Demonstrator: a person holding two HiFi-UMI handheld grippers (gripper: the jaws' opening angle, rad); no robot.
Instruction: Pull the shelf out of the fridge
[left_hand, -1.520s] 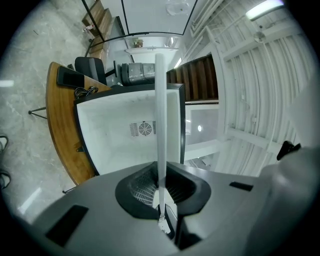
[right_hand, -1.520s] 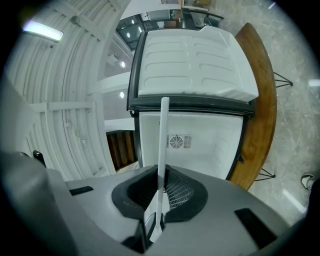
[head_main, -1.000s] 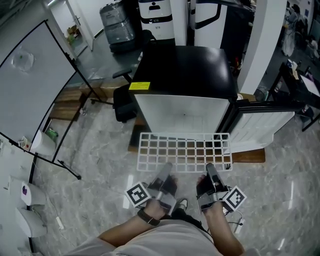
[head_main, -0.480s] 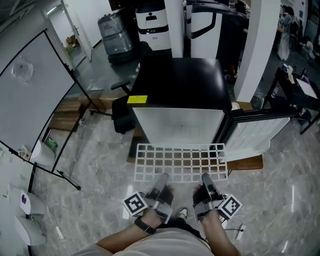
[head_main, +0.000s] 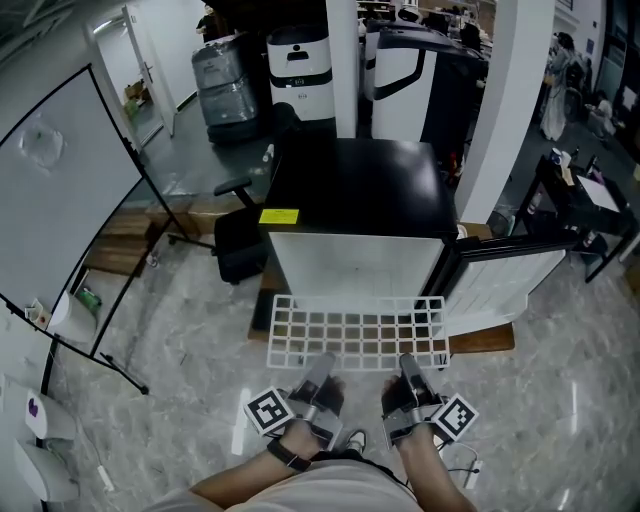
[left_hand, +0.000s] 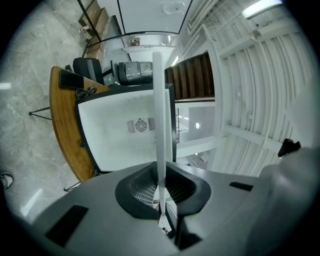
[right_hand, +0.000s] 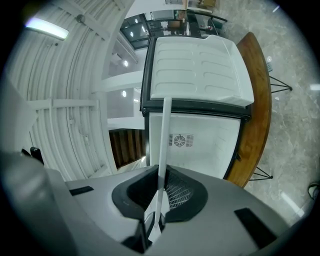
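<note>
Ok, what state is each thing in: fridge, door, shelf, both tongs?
Black-topped white fridge: open.
White fridge door: swung open.
White wire-grid shelf: out in front of the fridge, held level.
Left tongs: shut on the shelf's near edge.
Right tongs: shut on the same edge.

White wire shelf (head_main: 355, 332), black fridge (head_main: 360, 190), stone floor (head_main: 180, 330).
Shelf smooth, matt white grid; fridge top glossy, interior matt white plastic; floor polished grey marble; wooden board (head_main: 490, 338) underneath.

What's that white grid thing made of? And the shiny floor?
The shelf looks like white-coated wire or plastic: thin matte bars in an open grid. The floor looks like polished stone or marble-look tile: grey veins and bright glints.
</note>
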